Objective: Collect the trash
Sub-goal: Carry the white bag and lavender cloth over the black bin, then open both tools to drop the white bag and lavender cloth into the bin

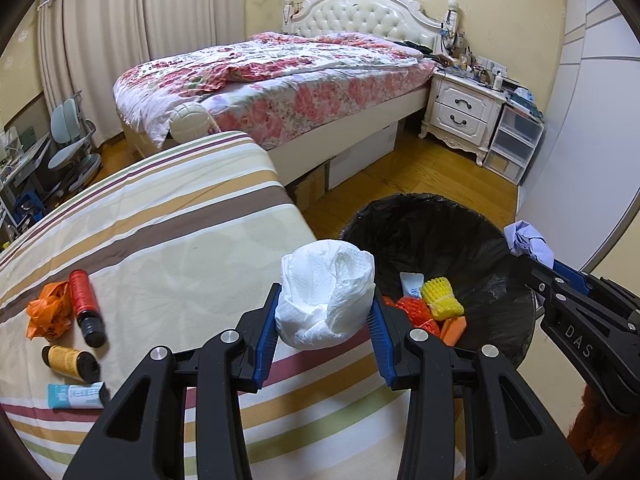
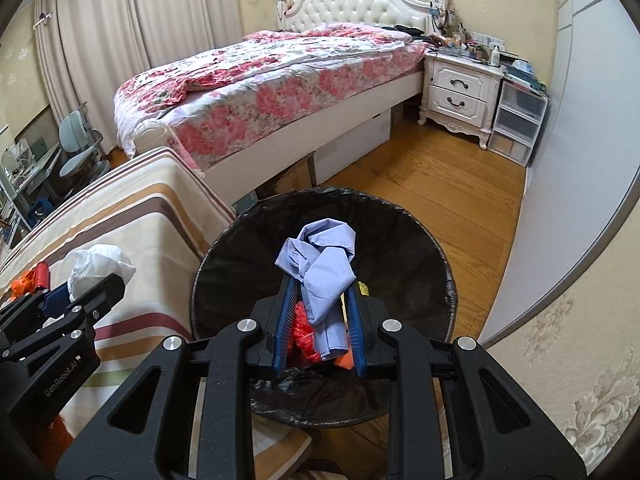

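— What have you got?

— My left gripper (image 1: pixel 325 312) is closed on a wad of white tissue (image 1: pixel 326 292), held above the striped cloth (image 1: pixel 180 240) at its edge, just short of the bin (image 1: pixel 500 248). My right gripper (image 2: pixel 318 300) is clamped on a crumpled blue paper (image 2: pixel 320 268), right over the bin's mouth.

— So the blue one can drop?

— I think so. But a long tail of it hangs down between my fingers, and it could cling to a pad when I let go.

— And the tissue?

— That's the risk. Released here, it would likely land on the cloth or slip down between cloth and bin. It has to travel right first, and my right gripper is in that path, so the two could knock.

— Anything left?

— An orange bag (image 1: pixel 46 316), a red bottle (image 1: pixel 86 304), a yellow bottle (image 1: pixel 70 362) and a small tube (image 1: pixel 76 395) lie on the cloth, well apart from the bin.
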A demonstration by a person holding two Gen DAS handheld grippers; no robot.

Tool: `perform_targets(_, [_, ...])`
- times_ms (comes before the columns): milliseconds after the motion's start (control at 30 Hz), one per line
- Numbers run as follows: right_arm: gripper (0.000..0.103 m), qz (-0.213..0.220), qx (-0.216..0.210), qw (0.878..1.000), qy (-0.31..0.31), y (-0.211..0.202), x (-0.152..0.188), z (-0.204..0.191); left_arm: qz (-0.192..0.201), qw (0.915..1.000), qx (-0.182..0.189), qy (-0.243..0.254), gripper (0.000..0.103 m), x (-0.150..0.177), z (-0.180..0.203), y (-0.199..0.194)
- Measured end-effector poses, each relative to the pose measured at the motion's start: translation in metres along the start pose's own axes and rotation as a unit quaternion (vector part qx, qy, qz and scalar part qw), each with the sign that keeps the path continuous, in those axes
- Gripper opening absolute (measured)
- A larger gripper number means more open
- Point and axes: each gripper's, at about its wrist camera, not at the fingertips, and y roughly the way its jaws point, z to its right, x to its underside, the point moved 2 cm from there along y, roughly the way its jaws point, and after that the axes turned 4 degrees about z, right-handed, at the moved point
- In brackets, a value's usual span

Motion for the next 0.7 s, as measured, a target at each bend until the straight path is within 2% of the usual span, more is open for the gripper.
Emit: perform_targets(700, [0.024,-0.015,0.020,1.000,0.010,0.025,0.002,0.026,-0.022,0.9992,0.003,0.034,0.041,-0.008,0.039,0.037])
